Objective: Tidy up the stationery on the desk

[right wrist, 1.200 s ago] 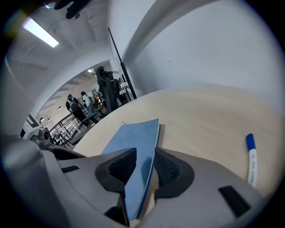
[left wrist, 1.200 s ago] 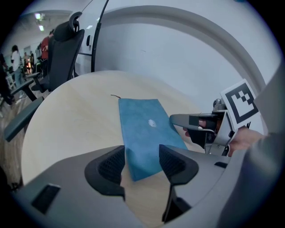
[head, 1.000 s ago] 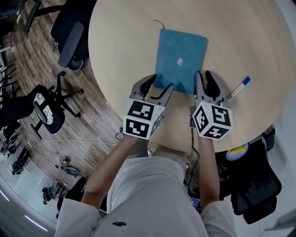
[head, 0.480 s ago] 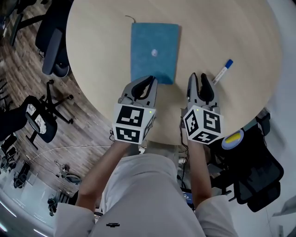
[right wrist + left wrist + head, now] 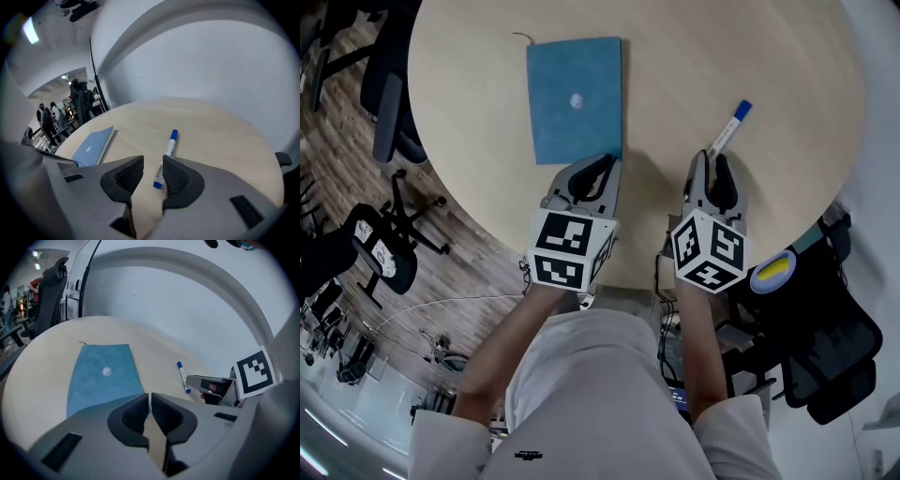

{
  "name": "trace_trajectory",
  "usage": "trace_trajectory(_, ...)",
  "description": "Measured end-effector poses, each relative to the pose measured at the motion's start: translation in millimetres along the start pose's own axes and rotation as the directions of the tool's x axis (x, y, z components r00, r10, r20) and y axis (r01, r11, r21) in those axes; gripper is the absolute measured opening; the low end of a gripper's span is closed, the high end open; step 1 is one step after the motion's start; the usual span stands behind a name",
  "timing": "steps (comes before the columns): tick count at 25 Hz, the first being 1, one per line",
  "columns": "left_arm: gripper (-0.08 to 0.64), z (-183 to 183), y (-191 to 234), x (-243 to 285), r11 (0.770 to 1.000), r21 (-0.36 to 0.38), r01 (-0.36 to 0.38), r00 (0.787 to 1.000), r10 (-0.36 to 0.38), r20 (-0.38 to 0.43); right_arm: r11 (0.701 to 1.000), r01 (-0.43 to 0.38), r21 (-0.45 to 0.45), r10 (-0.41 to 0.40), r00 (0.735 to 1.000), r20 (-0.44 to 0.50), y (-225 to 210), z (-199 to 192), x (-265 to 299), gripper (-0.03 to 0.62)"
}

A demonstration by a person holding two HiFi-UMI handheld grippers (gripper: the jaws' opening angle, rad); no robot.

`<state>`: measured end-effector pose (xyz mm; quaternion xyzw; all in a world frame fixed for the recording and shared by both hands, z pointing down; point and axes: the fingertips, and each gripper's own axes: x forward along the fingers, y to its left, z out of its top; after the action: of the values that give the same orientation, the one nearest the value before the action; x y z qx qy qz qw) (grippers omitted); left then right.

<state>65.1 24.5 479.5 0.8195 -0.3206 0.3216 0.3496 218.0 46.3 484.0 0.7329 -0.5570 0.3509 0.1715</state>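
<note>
Where right gripper (image 5: pixel 152 165) gapes, marker (image 5: pixel 169 146) (blue-capped) lies.

Grey hand-held grippers (image 5: pixel 598 167) (image 5: pixel 710 164), b/w marker cubes (image 5: pixel 572 247) (image 5: pixel 710 248)

Two bits of stationery on the round wooden desk (image 5: pixel 797 84). Blue notebook (image 5: pixel 576 98): closed, lying flat toward the left edge, small white dot mid-cover, thin dark cord poking out at the far left corner. White marker (image 5: pixel 727 129), blue cap: flat on the wood, well apart to the notebook's right, cap pointing away, near end just between the parted tips of the right gripper (image 5: pixel 710 161).
</note>
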Motion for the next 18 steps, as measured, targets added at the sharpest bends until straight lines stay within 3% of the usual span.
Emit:
trace_trajectory(5, 0.035, -2.1, -17.0, 11.2, 1.0, 0.014, 0.008, 1.0, -0.008, -0.017, 1.0, 0.019, 0.007, -0.018, 0.999, -0.041, -16.3, -7.9, 6.2, 0.126)
trace_trajectory(18, 0.035, -6.8, -43.8, 19.6, 1.0, 0.019, -0.013, 1.0, 0.014, -0.028, 0.999, -0.034, -0.037, 0.029, 0.992, -0.126, -31.4, -23.8, 9.0, 0.092)
